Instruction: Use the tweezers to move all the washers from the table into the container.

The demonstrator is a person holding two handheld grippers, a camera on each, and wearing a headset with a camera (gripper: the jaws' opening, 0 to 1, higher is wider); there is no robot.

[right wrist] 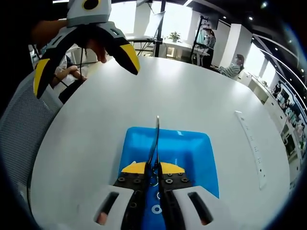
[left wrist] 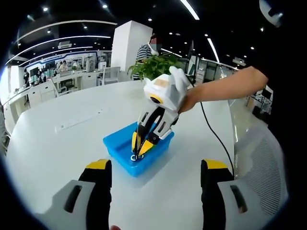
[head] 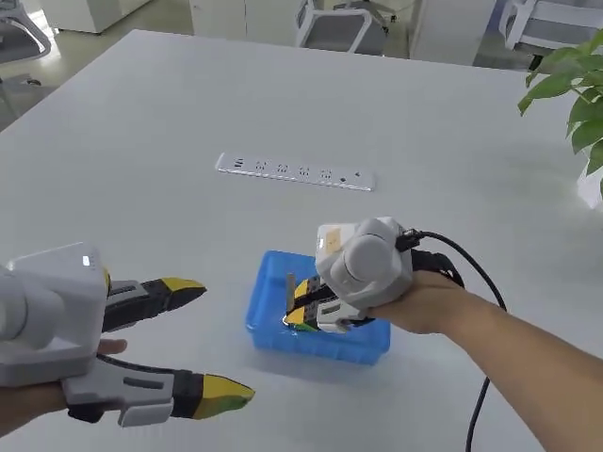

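Note:
A blue container (head: 268,325) sits on the white table near me. My right gripper (head: 303,318) hangs over it, tilted down into it and shut on thin metal tweezers (right wrist: 155,143) that reach forward above the container (right wrist: 192,153). Small silver washers (right wrist: 157,209) lie on the container floor just under the jaws. From the left gripper view, the right gripper (left wrist: 143,146) points into the container (left wrist: 117,146) with a small ring at its tip. My left gripper (head: 212,339) is held open and empty to the left of the container, also seen as the left gripper (right wrist: 85,64).
A white power strip (head: 295,172) lies on the table beyond the container. A black cable (head: 476,273) trails from the right gripper. Green plant leaves (head: 575,85) hang at the right edge. Office chairs (head: 339,28) stand past the far table edge.

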